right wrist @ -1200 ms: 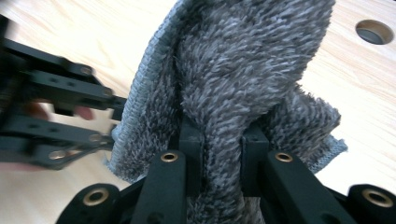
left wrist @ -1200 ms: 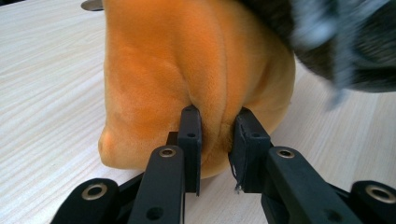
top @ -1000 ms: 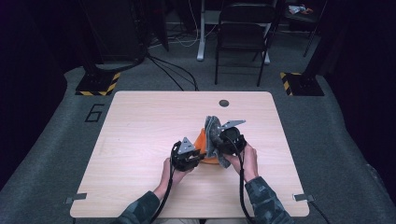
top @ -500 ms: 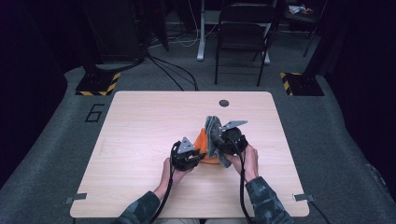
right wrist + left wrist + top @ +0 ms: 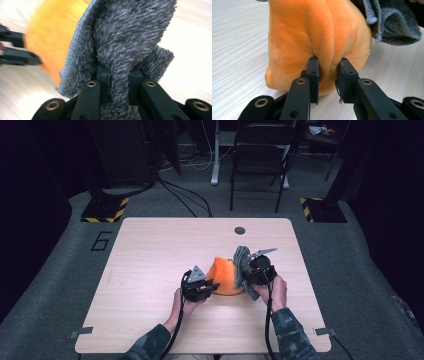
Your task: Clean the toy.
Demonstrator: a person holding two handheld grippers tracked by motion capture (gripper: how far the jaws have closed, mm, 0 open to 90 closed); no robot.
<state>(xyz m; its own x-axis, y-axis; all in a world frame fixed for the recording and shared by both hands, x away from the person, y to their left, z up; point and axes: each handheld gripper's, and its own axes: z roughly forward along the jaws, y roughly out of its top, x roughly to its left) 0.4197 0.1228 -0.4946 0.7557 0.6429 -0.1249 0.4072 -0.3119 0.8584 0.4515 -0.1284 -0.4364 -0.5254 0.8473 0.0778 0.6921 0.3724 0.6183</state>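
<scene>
From the high view I am seeing the orange plush toy (image 5: 224,276) sitting on the light wooden table (image 5: 150,270), right of centre and toward the near edge, with my left gripper (image 5: 199,285) touching its left side and my right gripper (image 5: 256,270) at its right side, where a grey fuzzy cloth (image 5: 242,262) is lying against the toy. My two hands are coming in from the bottom edge, one behind each gripper. In the left gripper view the jaws are pinching a raised fold of the orange plush toy (image 5: 317,37) low on its side, with the toy resting on the table and the grey fuzzy cloth (image 5: 389,25) hanging at the upper right. In the right gripper view the jaws are clamping a bunched fold of the grey fuzzy cloth (image 5: 125,37), and the orange plush toy (image 5: 47,32) is showing blurred behind it on the left
</scene>
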